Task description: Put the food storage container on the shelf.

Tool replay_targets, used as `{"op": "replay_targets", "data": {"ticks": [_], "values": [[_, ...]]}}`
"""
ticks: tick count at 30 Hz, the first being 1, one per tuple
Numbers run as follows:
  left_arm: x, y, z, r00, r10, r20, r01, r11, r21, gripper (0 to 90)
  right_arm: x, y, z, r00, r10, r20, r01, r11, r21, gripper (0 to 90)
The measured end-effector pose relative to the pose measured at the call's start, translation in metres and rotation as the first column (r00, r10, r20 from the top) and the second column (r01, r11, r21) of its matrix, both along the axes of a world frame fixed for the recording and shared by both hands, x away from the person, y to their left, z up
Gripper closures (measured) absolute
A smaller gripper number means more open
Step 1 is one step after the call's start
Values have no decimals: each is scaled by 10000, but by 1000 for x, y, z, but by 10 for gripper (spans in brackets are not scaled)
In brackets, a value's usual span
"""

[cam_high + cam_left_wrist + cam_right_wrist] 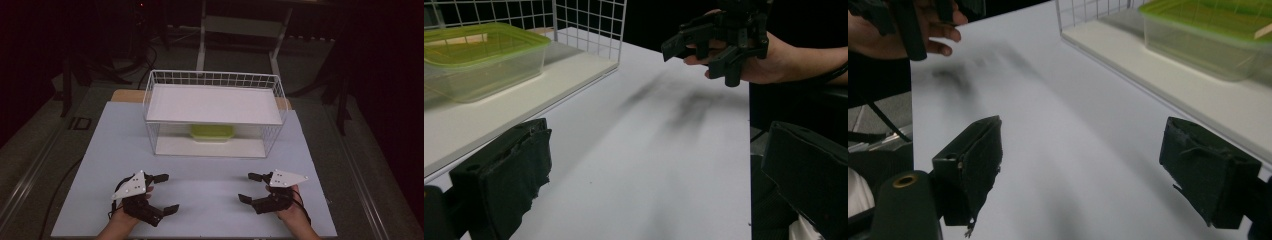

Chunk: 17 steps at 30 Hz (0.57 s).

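- The left hand-held gripper (161, 192) sits in the lower left of the high view, held just above the pale surface (200, 200); its jaws stand wide apart with nothing between them.
- The right hand-held gripper (251, 187) sits in the lower right of the same view, a mirror of the other (jaws pointing inward toward the frame's middle), and it too is spread wide and empty.
- Well apart from both, in the upper middle of the high view, stands a white wire basket (215, 79) with a flat white shelf (215, 104) across its top.
- Under that shelf, on the basket's white floor, rests a clear container with a green lid (212, 133), near the middle of the frame and closer to the back.
- In the left gripper view the container (479, 60) appears at the upper left behind the wire grid (589, 25), while the other hand (784, 57) and its gripper show at the upper right.
- In the right gripper view the container (1213, 45) lies at the upper right, and the other hand (893, 35) shows at the upper left.
- Blurred shadows of the grippers fall on the bare surface between the two hands.
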<state>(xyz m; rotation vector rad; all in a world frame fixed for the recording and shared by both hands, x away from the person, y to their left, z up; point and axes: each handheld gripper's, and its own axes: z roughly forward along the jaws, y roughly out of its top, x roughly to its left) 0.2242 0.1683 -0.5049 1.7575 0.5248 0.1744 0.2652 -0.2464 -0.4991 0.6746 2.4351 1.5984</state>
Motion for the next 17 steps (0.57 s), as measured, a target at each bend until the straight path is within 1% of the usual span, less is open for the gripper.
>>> {"op": "replay_targets", "data": {"ticks": [2,4,11,17], "values": [[1,1,-1,10000,-7,-95,6,9999,-137,3,0,-1,0,10000,-28,28,28,9999,99,173],[2,1,-1,9999,-7,-154,4,9998,-181,3,1,-1,-1,10000,-16,-45,16,10000,60,173],[2,3,-1,9999,37,-138,-40,9998,-193,3,1,0,-2,10000,9,-99,-10,10000,-44,173],[2,4,0,9999,86,-147,-90,9996,-260,3,0,2,-2,10000,69,-38,-70,9999,-97,173]]}}
